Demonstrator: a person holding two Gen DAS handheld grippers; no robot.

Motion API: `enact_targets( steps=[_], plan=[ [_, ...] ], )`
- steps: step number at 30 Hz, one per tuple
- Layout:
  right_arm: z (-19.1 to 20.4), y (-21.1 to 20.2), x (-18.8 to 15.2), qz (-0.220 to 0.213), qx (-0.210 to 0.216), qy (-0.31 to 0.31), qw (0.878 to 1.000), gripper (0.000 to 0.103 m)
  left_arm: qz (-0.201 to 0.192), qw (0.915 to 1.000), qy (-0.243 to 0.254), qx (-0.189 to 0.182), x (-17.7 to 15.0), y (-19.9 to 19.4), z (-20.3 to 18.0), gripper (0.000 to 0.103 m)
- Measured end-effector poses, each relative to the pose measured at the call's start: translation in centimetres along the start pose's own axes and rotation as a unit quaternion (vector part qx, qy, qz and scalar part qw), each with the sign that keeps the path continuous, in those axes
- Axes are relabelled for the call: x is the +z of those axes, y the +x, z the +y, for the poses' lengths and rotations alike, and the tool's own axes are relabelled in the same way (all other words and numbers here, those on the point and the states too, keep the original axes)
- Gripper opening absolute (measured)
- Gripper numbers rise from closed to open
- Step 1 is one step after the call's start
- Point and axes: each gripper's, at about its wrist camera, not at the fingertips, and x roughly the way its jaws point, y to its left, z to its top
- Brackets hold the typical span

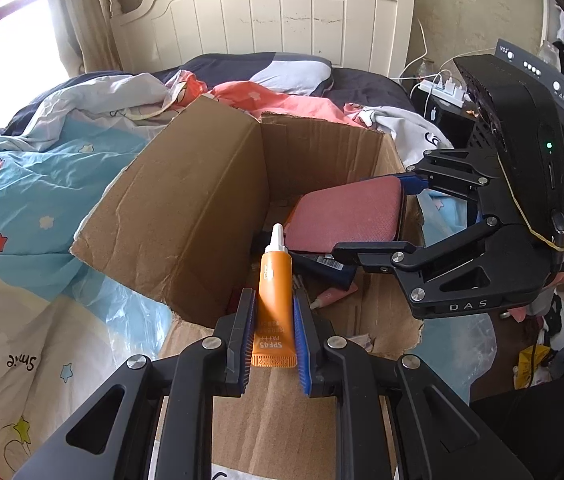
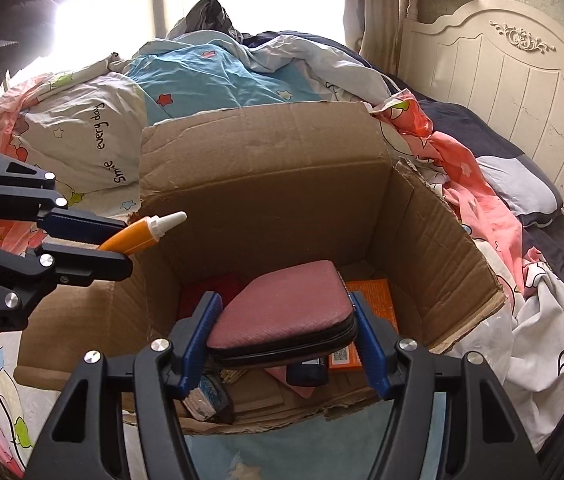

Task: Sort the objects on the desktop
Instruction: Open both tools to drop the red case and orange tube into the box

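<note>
Over an open cardboard box (image 2: 282, 184) on a rumpled bed, we hold our left gripper (image 1: 274, 334) clamped on an orange tube (image 1: 275, 304), cap forward, above the box's near edge. Our right gripper (image 2: 286, 340) grips a pink case (image 2: 282, 308) over the box's clutter.

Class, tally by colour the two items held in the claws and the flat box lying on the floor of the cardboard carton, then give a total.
Orange: 2, the sunscreen tube in the left claw and the flat box in the carton.
Pink: 1, the zip case in the right claw.
Total: 3.
</note>
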Motion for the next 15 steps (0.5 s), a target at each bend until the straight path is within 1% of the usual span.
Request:
enact_targets(
  steps=[6,11,13,15],
  plan=[
    [-0.52,0.34,-0.38,0.002,-0.004,0.005,1.000,0.059,0.000,1.0000,0.003,-0.003,0.03,0.38,-0.15,0.018],
    [-0.62,-0.12,-0.01,-0.011,-0.008,0.011,1.000,0.057,0.002,1.0000,0.003,-0.002,0.14,0.51,-0.16,0.018],
    [-0.67,-0.19,0.19,-0.010,-0.003,0.012,1.000,0.057,0.002,1.0000,0.005,-0.003,0.22,0.55,-0.30,0.018],
    [-0.40,-0.16,0.21,-0.008,-0.008,0.004,1.000,0.057,0.003,1.0000,0.007,-0.005,0.28,0.62,-0.43,0.018]
  ],
)
